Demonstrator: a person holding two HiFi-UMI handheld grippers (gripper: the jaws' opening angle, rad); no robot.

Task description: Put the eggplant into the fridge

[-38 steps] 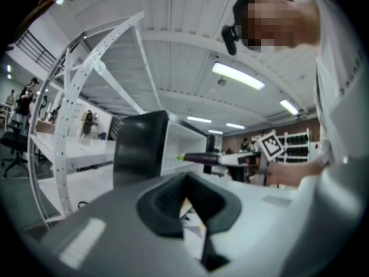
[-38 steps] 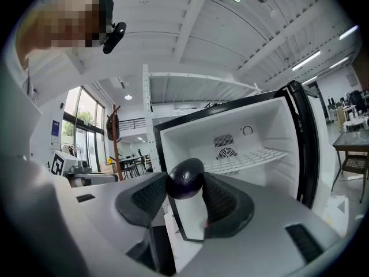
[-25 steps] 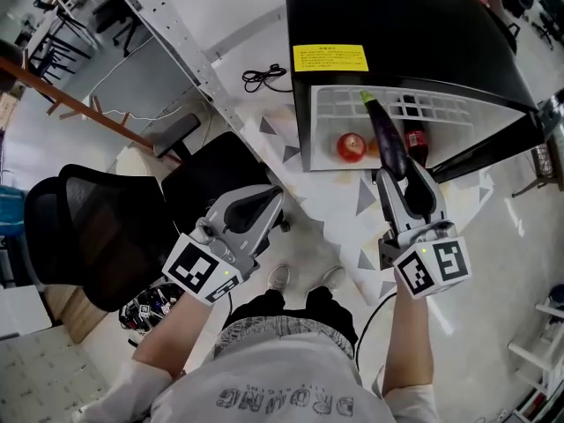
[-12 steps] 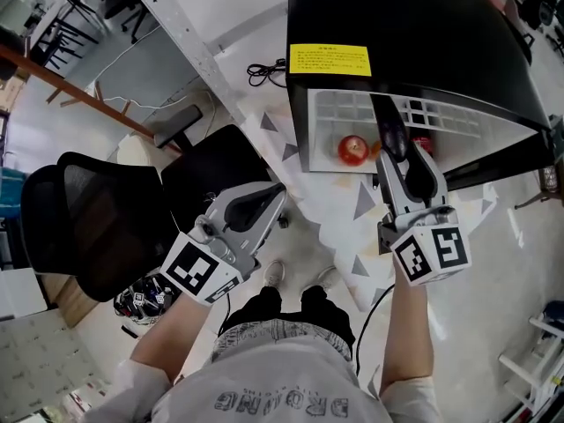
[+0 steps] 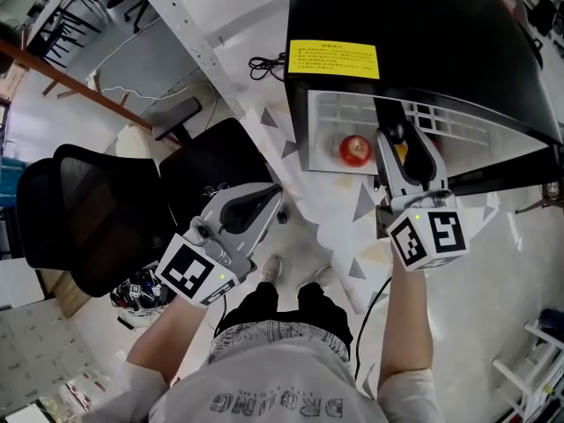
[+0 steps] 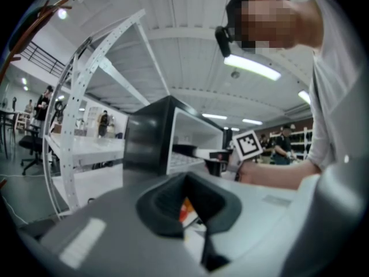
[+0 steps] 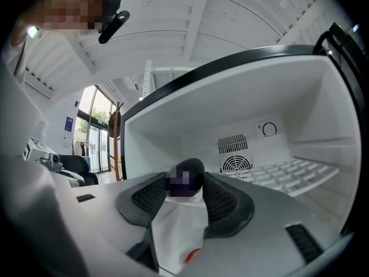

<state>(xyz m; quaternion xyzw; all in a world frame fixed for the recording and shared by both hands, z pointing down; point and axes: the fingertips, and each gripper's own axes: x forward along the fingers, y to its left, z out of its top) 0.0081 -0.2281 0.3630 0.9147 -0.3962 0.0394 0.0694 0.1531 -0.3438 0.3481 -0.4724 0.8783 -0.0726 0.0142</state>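
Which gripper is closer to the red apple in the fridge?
Right. The right gripper, holding the eggplant, is at the fridge opening beside the apple; the left gripper is outside, by the chair.

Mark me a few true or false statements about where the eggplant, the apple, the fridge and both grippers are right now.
1. The right gripper has its jaws shut on the eggplant. True.
2. The red apple lies on the floor beside the chair. False: it sits inside the fridge.
3. The fridge is closed. False: it is open, and the right gripper view looks straight into its white interior.
4. The left gripper holds nothing and hangs away from the fridge. True.
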